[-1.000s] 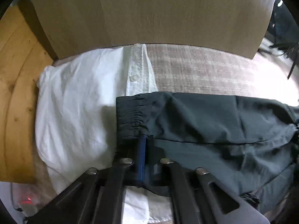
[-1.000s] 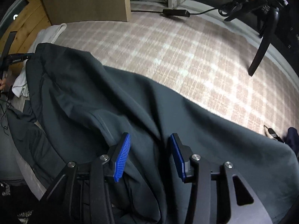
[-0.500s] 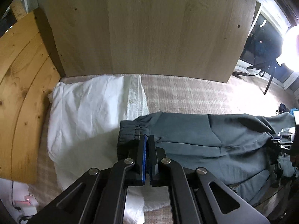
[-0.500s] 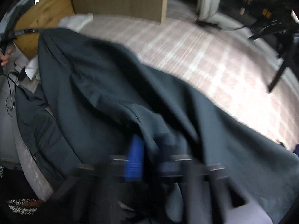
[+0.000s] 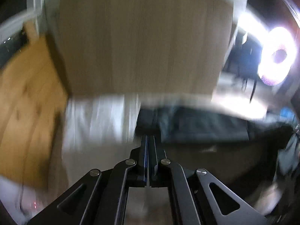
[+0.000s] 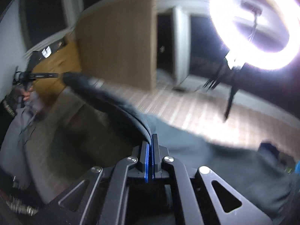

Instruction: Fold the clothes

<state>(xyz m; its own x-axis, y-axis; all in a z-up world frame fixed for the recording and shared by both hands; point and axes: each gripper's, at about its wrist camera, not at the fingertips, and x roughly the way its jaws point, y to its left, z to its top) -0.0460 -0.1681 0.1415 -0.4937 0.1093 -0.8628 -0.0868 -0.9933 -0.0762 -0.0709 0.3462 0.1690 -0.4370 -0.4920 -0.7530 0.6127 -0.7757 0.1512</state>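
Note:
Dark grey trousers (image 5: 202, 125) hang stretched between my two grippers, off the checked carpet. My left gripper (image 5: 149, 138) is shut on their gathered waistband, which is blurred. In the right wrist view my right gripper (image 6: 151, 140) is shut on a fold of the trousers (image 6: 112, 105), which run up and left to the left gripper (image 6: 60, 75), held by a person's hand (image 6: 26, 93). A white shirt (image 5: 97, 120) lies flat on the carpet below and left of the left gripper.
A tall pale wooden board (image 5: 140, 46) stands behind the shirt, with yellowish wood planks (image 5: 28, 103) to its left. A bright ring light (image 6: 253, 24) on a dark stand glares at the right. Checked carpet (image 6: 187, 116) stretches behind the trousers.
My right gripper closed on the trousers' cloth. Both grippers then rose and tilted up, lifting the trousers off the carpet. Both views are now blurred.

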